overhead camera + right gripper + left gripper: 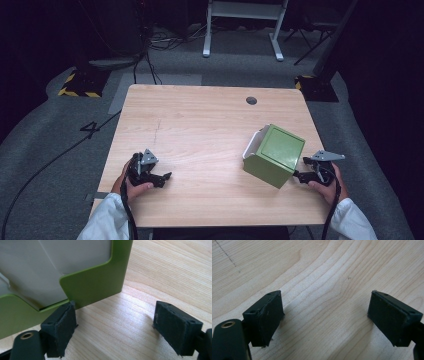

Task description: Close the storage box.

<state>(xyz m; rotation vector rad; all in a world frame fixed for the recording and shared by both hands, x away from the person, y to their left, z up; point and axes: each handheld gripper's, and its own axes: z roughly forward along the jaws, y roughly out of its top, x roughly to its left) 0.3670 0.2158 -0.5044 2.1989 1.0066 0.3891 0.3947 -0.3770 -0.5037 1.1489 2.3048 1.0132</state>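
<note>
A green box (274, 155) with a white inside sits on the right side of the wooden surface (200, 125), close to the front edge. It is tipped on its side, so the green top faces up and a bit to the right.

The right gripper (306, 174) is just beside the box, at its near right corner. Its fingers (176, 326) are spread wide and hold nothing. In the right gripper view, one finger sits right at the green edge (100, 285) of the box, and the other is out over bare wood. I cannot tell if that finger touches the box.

The left gripper (162, 177) rests far away on the left side of the surface. Its fingers (265, 316) are spread wide too, with only wood between them.

The job now looks like grabbing the box. To do it well, the right gripper should slide in so the thin green wall goes between both fingers. Go straight and slow, so the box does not get pushed away. Squeeze only when the wall is deep inside. The left gripper could come over and steady the box if it wobbles.
</note>
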